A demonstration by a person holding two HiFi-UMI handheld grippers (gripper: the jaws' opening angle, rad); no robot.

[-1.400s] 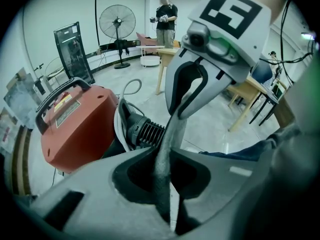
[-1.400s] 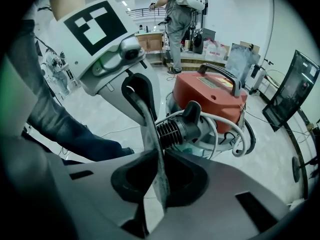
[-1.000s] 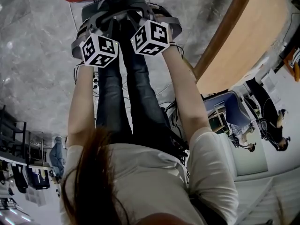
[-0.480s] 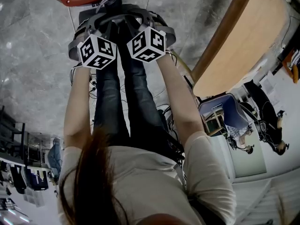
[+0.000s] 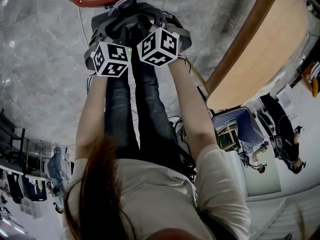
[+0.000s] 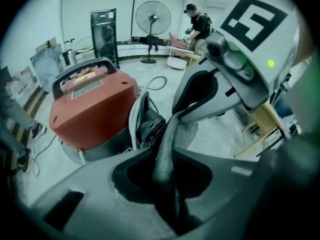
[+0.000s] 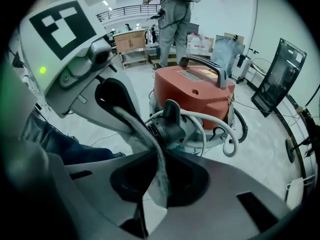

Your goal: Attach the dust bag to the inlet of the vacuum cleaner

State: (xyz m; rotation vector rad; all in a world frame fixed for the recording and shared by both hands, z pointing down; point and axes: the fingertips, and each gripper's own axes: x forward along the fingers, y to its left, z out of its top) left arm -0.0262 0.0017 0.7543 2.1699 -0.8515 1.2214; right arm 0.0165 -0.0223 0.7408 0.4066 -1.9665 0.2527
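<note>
The dust bag [image 6: 186, 134] hangs just before the inlet [image 6: 150, 126] on the vacuum cleaner [image 6: 95, 104].

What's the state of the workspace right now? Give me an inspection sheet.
Surface: grey marbled floor; the vacuum cleaner stands on it.
Job's things: red vacuum cleaner, its black inlet facing the grippers; grey dust bag held in front of the inlet, not fitted over it.
Clutter: nothing seen close to the inlet.
Grippers: left gripper and right gripper each clamp the bag's fabric; both sets of jaws have just been opening a little, with the fabric between them.
Cables: white hose looped round the vacuum's front; what looks like a thin cord on the floor beside it.
Surroundings: wooden table, standing fan, people in the background.
</note>
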